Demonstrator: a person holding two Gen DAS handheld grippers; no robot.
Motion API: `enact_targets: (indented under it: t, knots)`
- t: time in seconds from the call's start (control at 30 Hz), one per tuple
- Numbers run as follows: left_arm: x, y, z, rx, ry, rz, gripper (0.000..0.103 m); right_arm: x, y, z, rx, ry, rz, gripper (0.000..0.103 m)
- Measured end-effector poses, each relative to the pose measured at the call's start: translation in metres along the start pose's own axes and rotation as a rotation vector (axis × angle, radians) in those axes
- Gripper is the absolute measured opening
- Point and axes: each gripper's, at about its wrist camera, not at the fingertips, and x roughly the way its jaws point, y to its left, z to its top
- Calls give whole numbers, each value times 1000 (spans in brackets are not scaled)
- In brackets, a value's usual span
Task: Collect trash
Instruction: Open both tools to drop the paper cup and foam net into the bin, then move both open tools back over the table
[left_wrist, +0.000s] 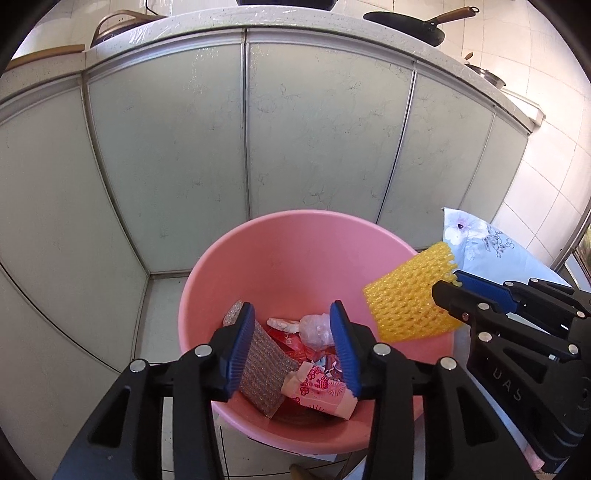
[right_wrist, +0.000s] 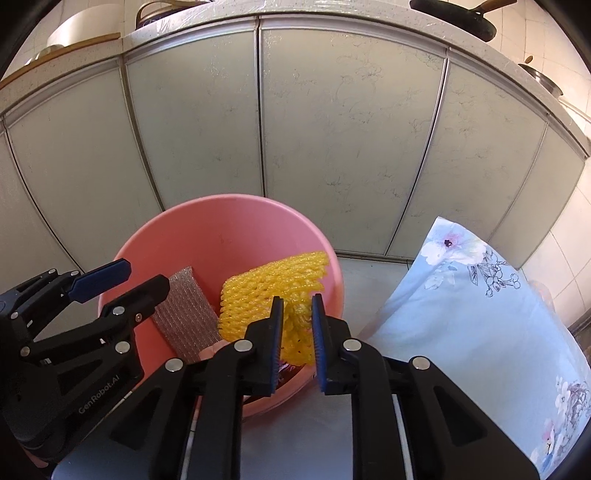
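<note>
A pink bucket (left_wrist: 295, 215) (right_wrist: 221, 198) stands on the floor before the cabinets. Inside it lie a glittery scrub pad (left_wrist: 264, 365) (right_wrist: 181, 317), a pink patterned wrapper (left_wrist: 321, 391), a crumpled clear plastic (left_wrist: 314, 328) and red wrappers. My left gripper (left_wrist: 291, 306) (right_wrist: 144, 275) hangs open over the bucket with nothing pressed between its blue pads; the scrub pad leans just below its left finger. My right gripper (right_wrist: 296, 299) (left_wrist: 448, 280) is shut on one end of a yellow foam net (right_wrist: 273, 284) (left_wrist: 406, 299), which sticks out over the bucket's right rim.
A light blue floral cushion (right_wrist: 480, 314) (left_wrist: 476, 236) lies right of the bucket. Pale green cabinet doors (left_wrist: 184, 147) close off the back. The counter above carries a dark frying pan (left_wrist: 406, 22) and other cookware. Tiled wall at right.
</note>
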Motion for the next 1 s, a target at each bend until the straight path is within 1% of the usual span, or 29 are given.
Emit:
enact_targets:
  t: [0.03,0.2,0.37,0.47,0.5,0.77,0.83,0.87,0.9,1.0]
  knots:
    - [-2,-1,1,2,-5,1,43,-2,0,1,1,-3,0,17]
    - [-11,-2,4,9,-17,-6,45,-8,-2,4,4,-23,24,32]
    - [-19,-2,7,8,-29,-1,46,-14,2,7,-22,-44,31,33]
    - [-24,0,9,1,-34,1,53,-18,2,8,-22,-53,35,33]
    - [-24,-2,9,0,-36,0,54,-20,1,8,-19,-56,35,33]
    - [-46,-7,11,8,-70,-7,54,-45,-4,1,6,-91,31,33]
    - [-51,-9,10,9,-78,-10,54,-51,-6,-2,14,-100,31,39]
    - [-54,-11,10,10,-84,-10,54,-55,-7,-3,18,-109,30,45]
    - [-58,-13,10,13,-89,-13,54,-58,-7,-5,21,-115,28,47]
    - [-66,-17,9,19,-98,-18,54,-67,-8,-9,25,-130,26,48]
